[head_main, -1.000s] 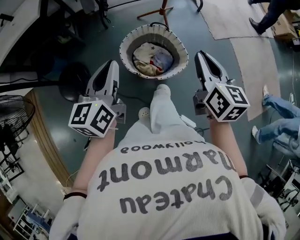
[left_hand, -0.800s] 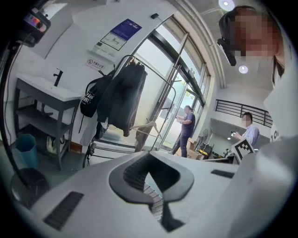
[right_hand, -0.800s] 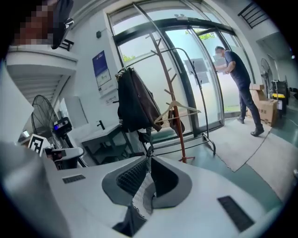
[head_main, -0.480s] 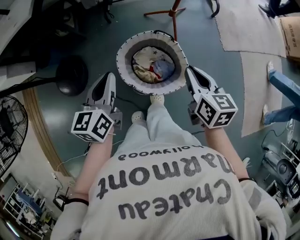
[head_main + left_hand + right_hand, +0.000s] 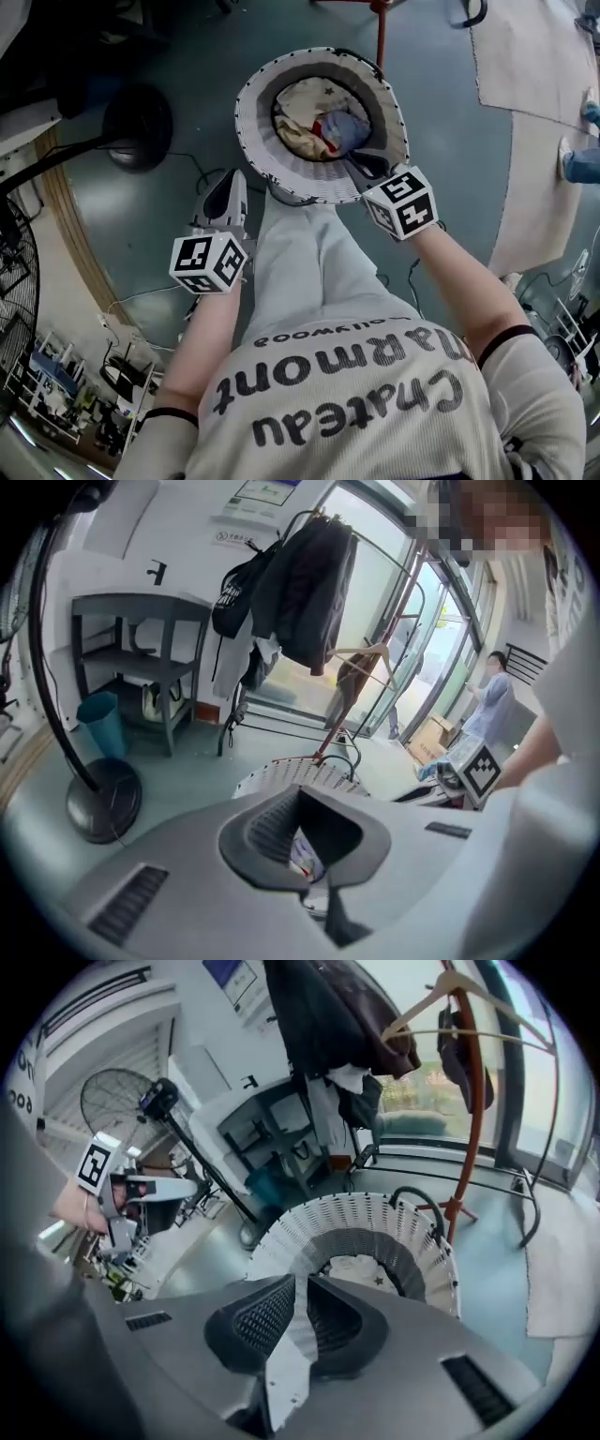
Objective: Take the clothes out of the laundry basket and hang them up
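The laundry basket (image 5: 251, 131) sits on the floor at the person's 12 o'clock, with the clothes (image 5: 314, 117) piled inside. The right gripper (image 5: 364, 166) is over the rim at the basket's 5 o'clock. Its jaws are pressed together and empty, and it is probably there to reach in first. The left gripper (image 5: 231, 185) hangs outside at 7 o'clock, jaws together too, holding nothing. The rack (image 5: 475, 1101) stands past the basket, handy for hanging.

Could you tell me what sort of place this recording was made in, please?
Probably a workshop or lab rather than a home: a bare painted floor, a tall standing fan, and a coat rack hung with dark jackets by the laundry basket.
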